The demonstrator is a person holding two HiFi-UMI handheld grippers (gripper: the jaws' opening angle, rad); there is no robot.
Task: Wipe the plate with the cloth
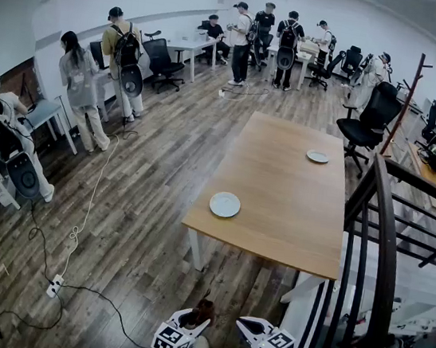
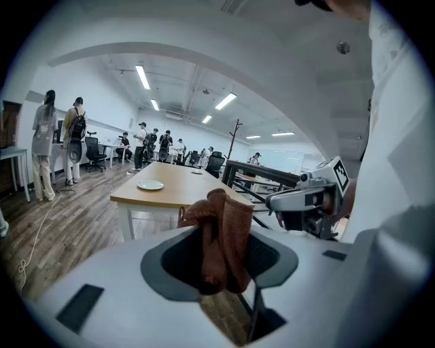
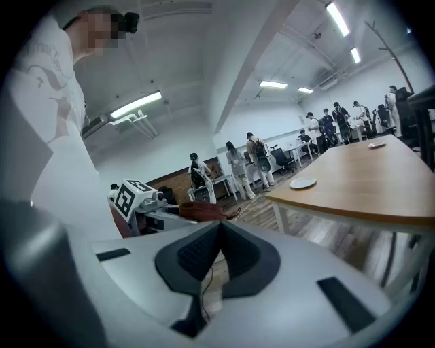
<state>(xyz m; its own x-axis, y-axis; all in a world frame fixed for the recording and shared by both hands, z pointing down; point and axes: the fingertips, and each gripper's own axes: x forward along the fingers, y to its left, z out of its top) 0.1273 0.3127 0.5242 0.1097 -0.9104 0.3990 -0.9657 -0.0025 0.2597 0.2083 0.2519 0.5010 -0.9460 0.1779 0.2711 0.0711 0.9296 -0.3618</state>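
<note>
Left gripper [image 2: 221,262]: jaws closed on a rust-brown cloth [image 2: 221,228], which stands bunched up between the pads; held low, close to the person's body, off the table.
Right gripper [image 3: 219,238]: jaws closed together with nothing between them; held just beside the left one, also short of the table.
Both in head view: left gripper [image 1: 190,324] and right gripper [image 1: 249,326] sit at the bottom edge, with the cloth [image 1: 201,312] poking up from the left one.
Plate [image 1: 224,204]: white, flat on the wooden table [image 1: 276,218], near its close left corner, well apart from both grippers.
Second plate [image 1: 317,156]: farther along the same table, towards its right edge.
Floor: dark planks with a white cable [image 1: 88,207] trailing to a power strip [image 1: 52,288].
Room: people [image 1: 124,60] standing at desks along the far walls.
</note>
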